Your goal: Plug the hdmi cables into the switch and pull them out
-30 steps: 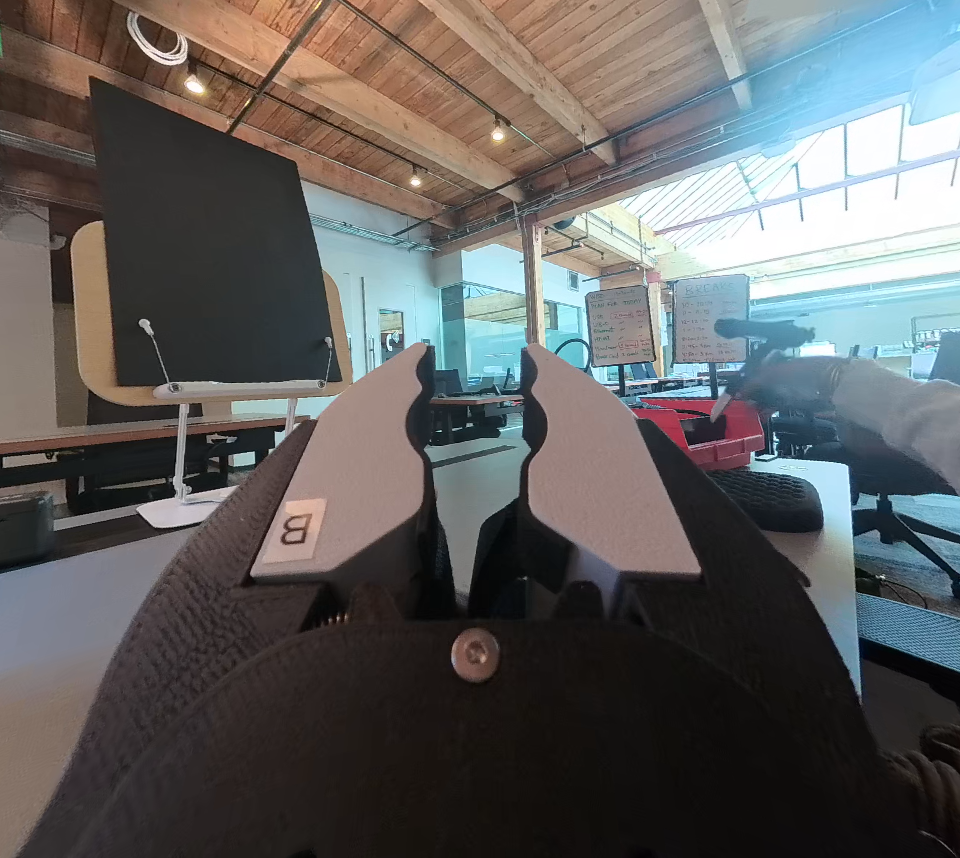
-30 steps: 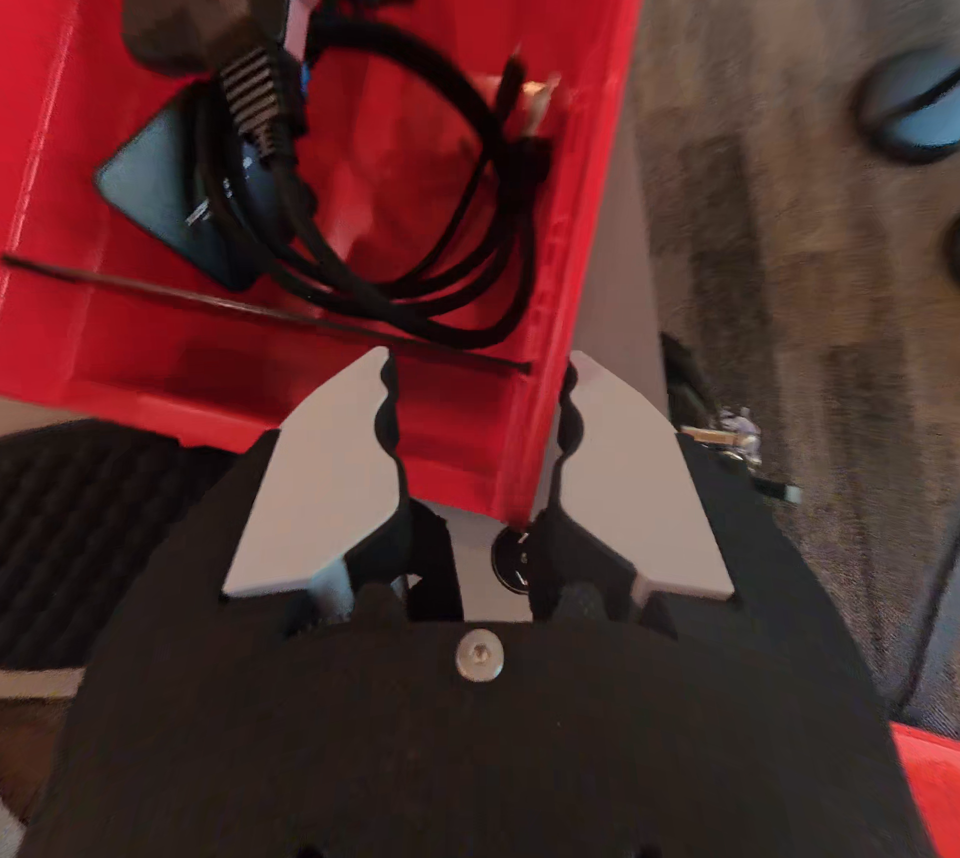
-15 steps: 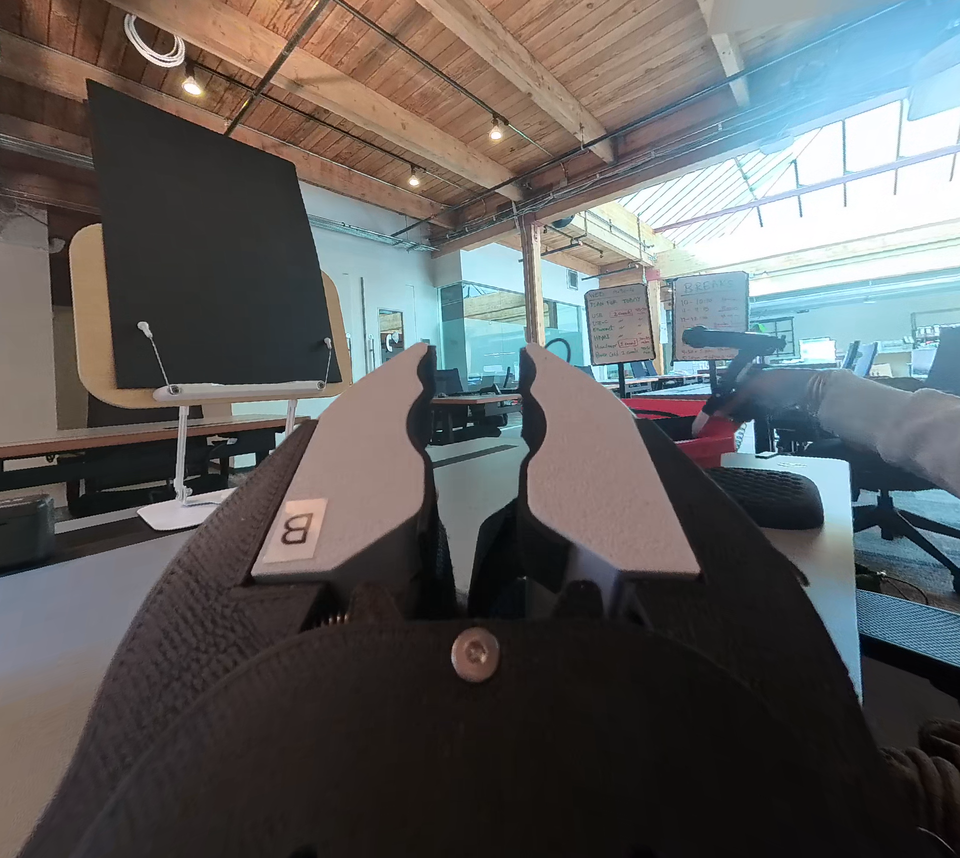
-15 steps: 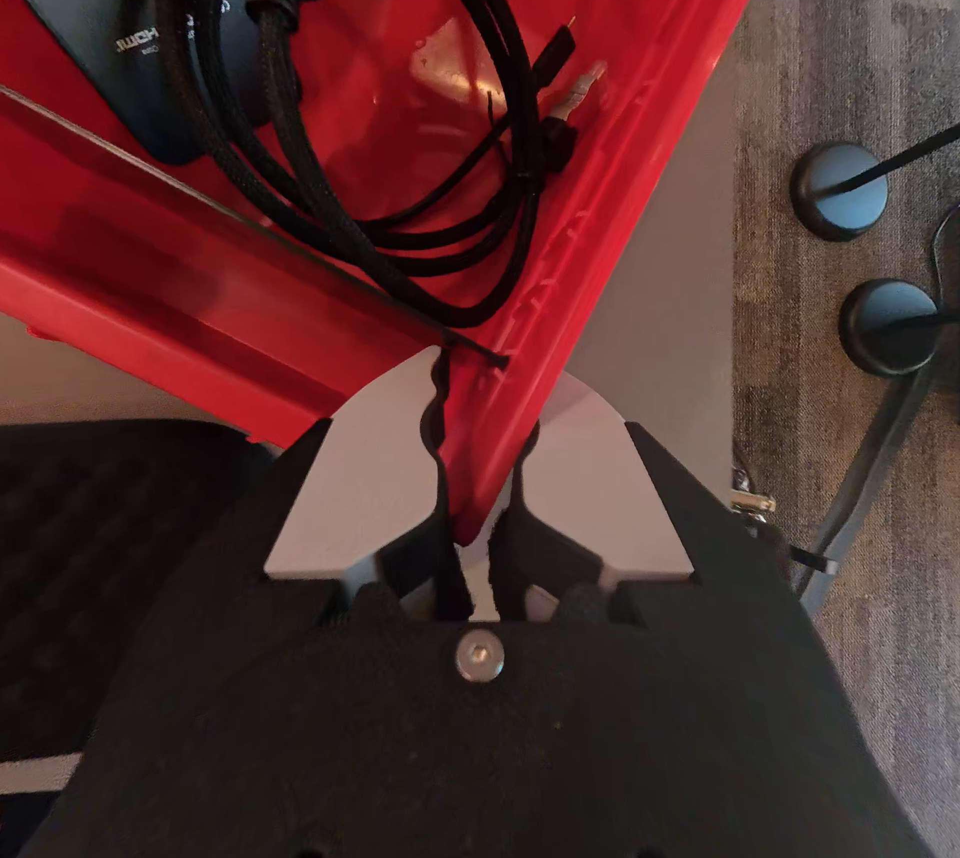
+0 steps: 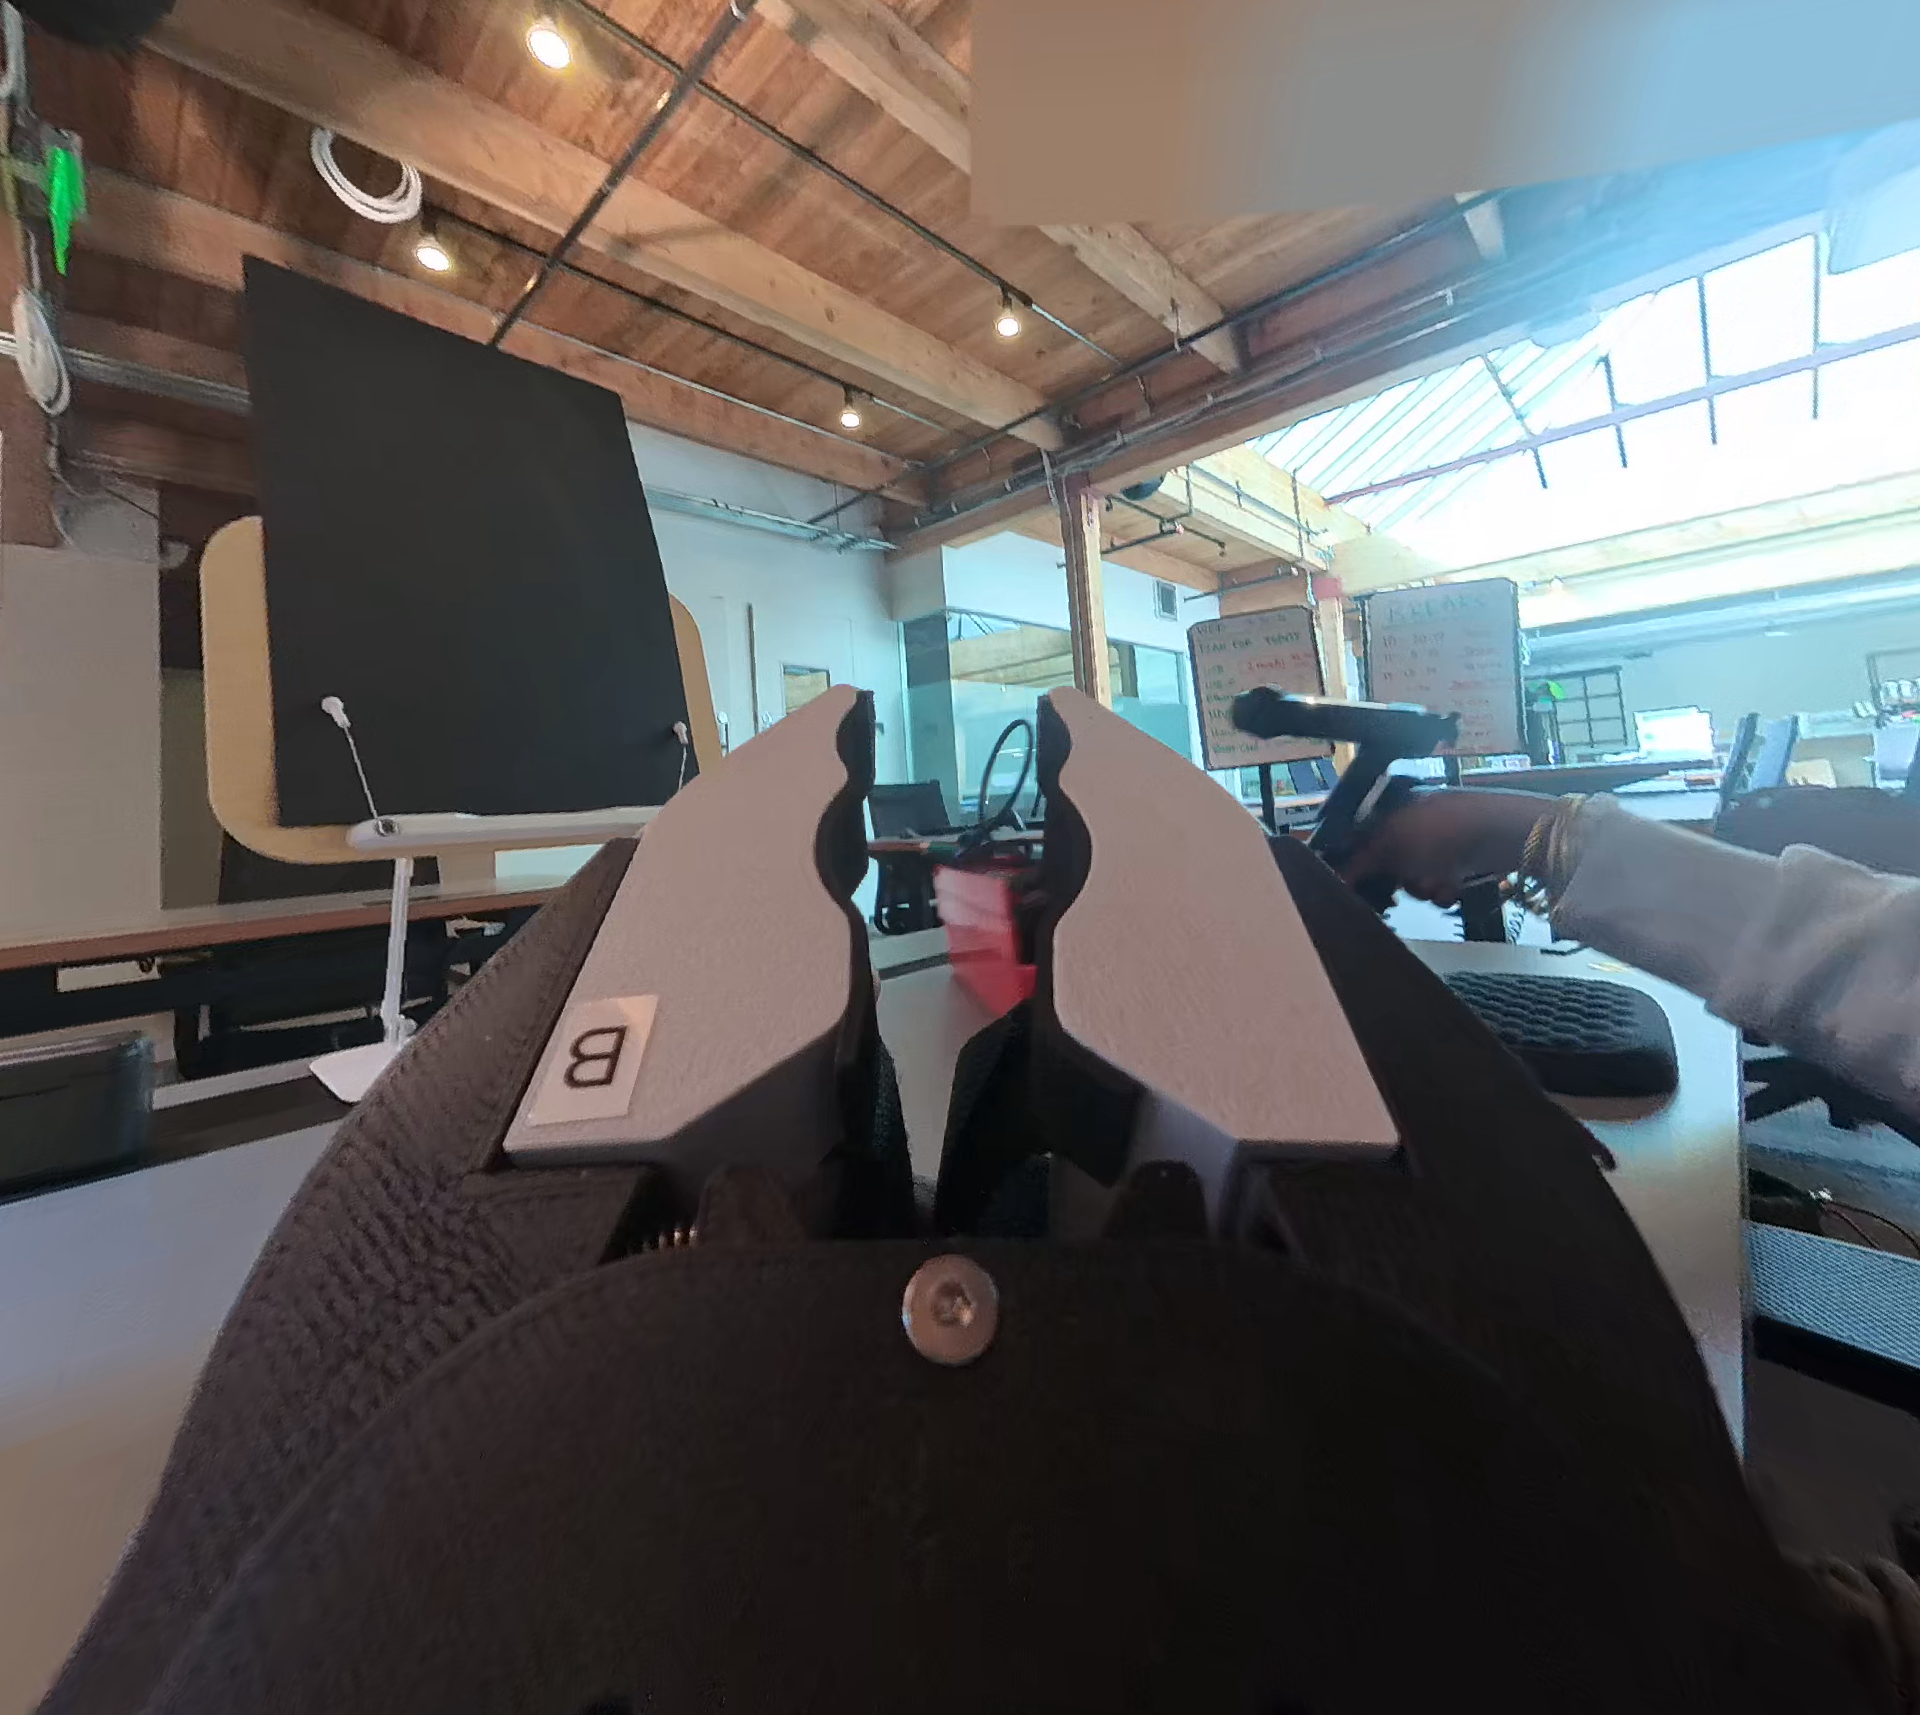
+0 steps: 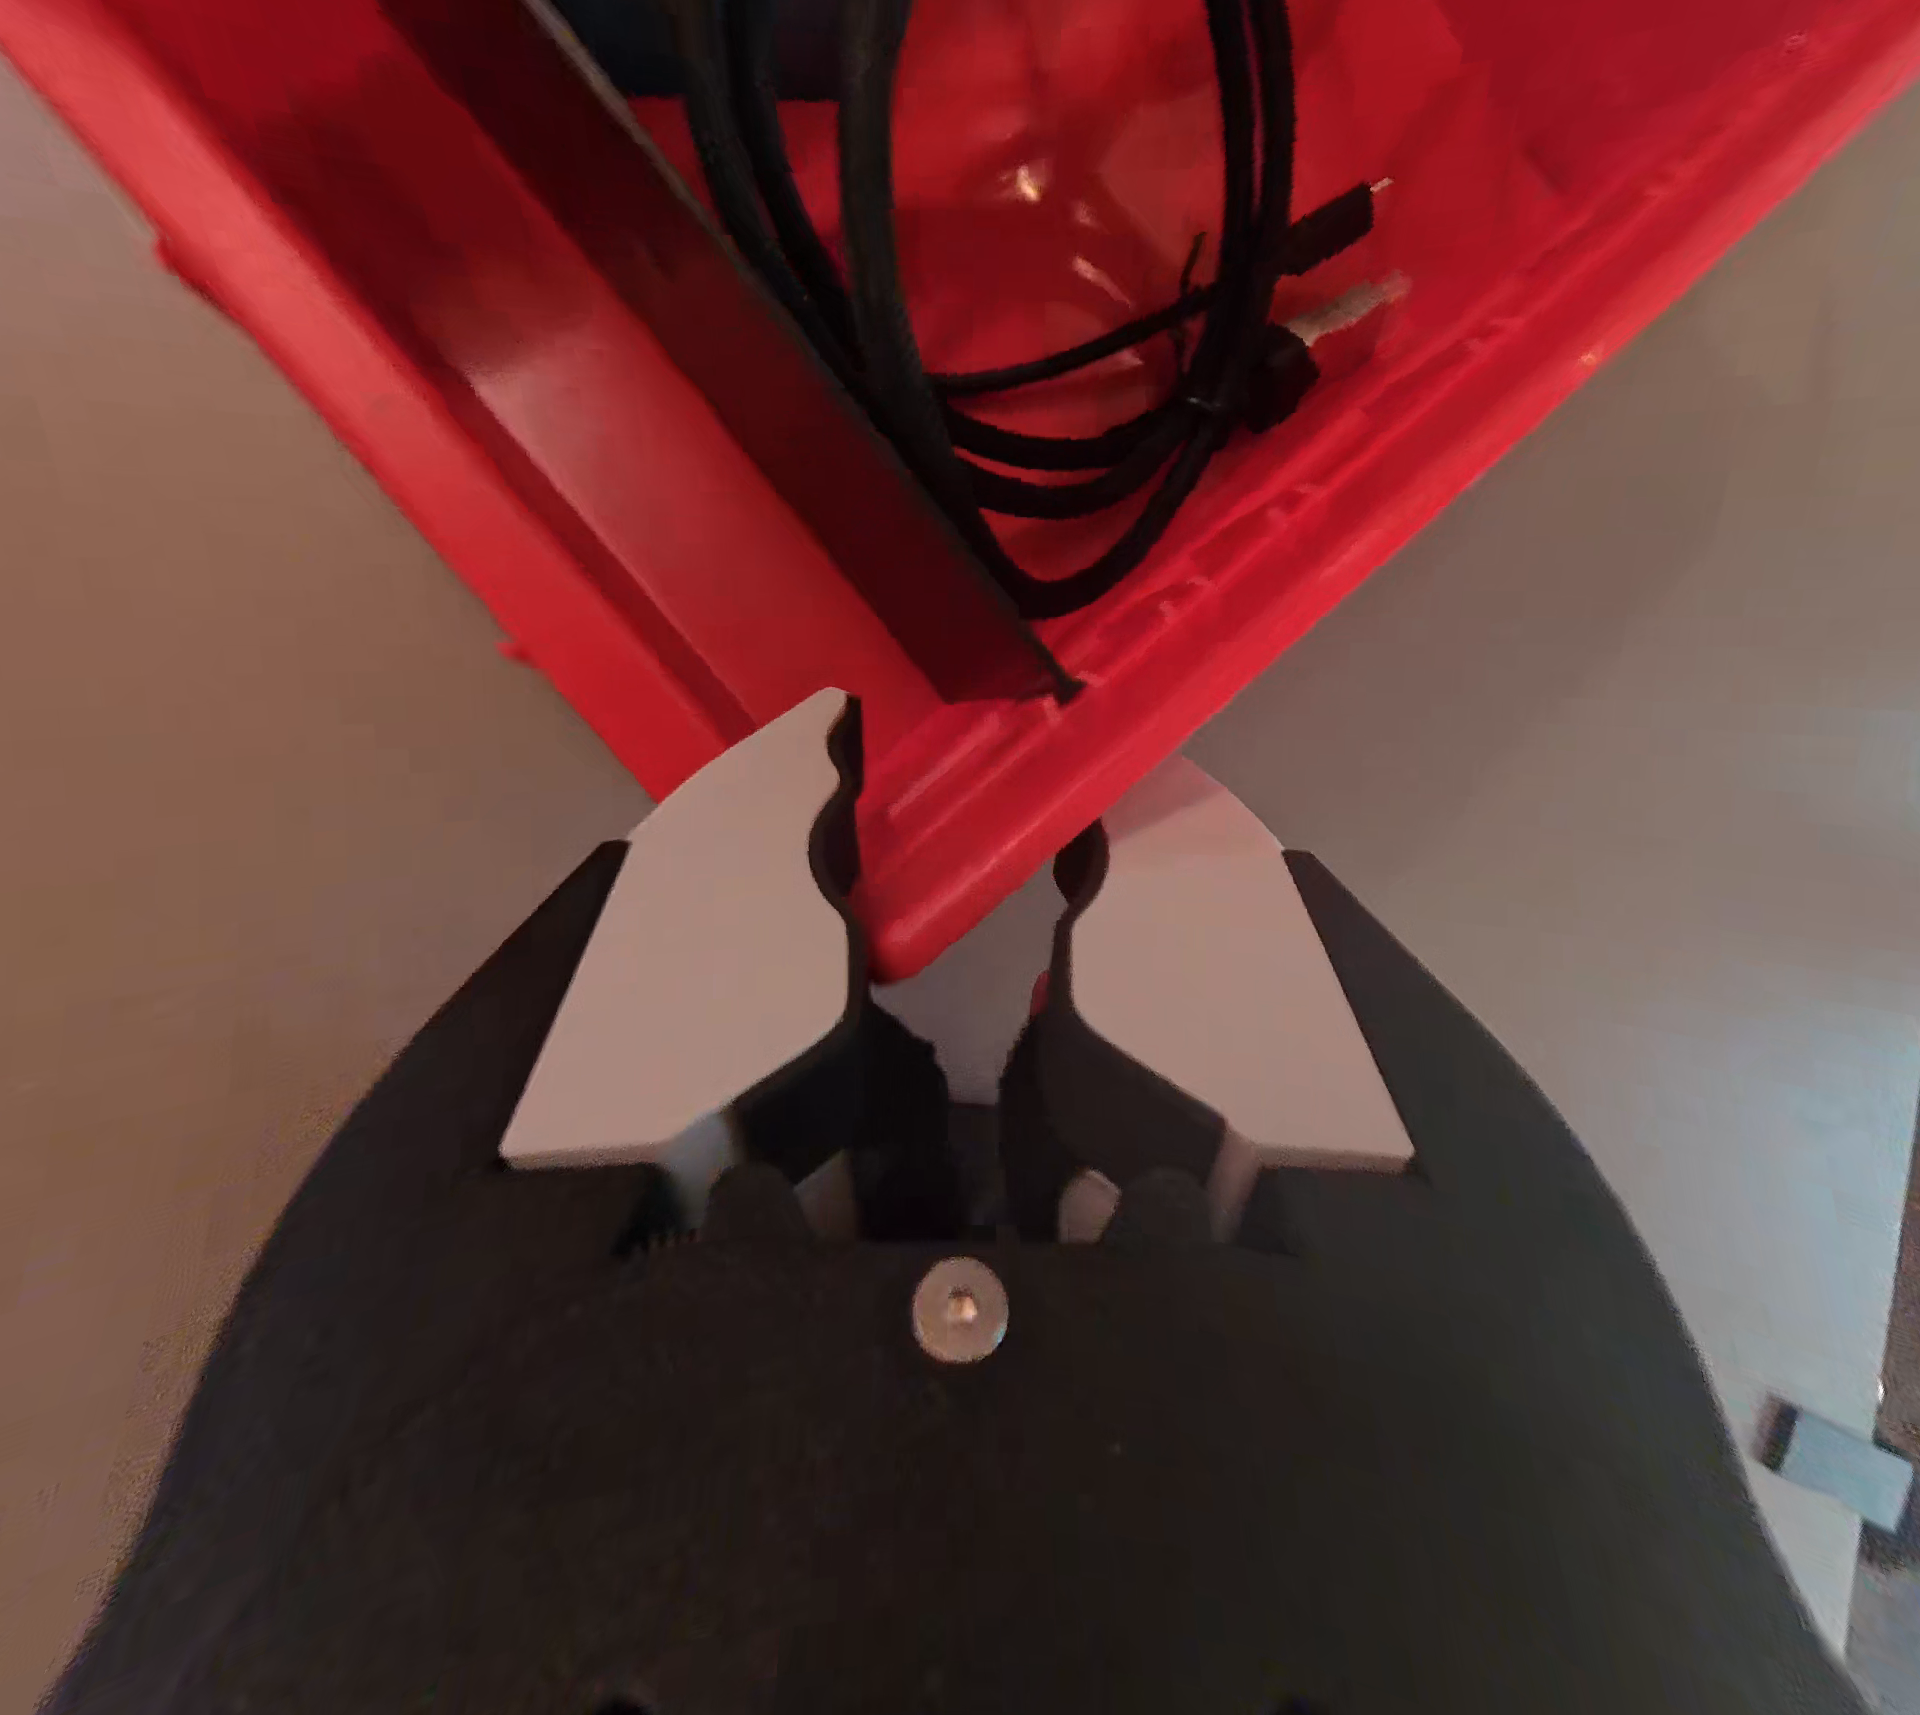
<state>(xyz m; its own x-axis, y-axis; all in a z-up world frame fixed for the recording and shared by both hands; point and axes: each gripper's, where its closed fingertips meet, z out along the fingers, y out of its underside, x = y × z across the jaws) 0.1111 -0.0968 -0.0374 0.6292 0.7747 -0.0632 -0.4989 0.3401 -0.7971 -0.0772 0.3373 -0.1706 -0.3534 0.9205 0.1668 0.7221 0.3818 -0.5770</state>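
Cables [image 6: 1049,294] lie in red bin [image 6: 1558,231]; right claw [image 6: 966,824] clamps its corner; left claw [image 5: 954,720] slightly open, empty.

A big open office is seen. Long desks [image 5: 260,927], office chairs [image 5: 914,818] and whiteboards [image 5: 1439,668] are shown under a wooden ceiling [image 5: 644,3] with lights.

The left wrist view is taken from low over the table [image 5: 1683,1177], facing level across it and into the room, with the bin [image 5: 982,943] seen far off. The right wrist view is aimed steeply down, very close to the bin [image 6: 1143,761] corner. Bin and table [image 6: 208,626] are shared by both views.
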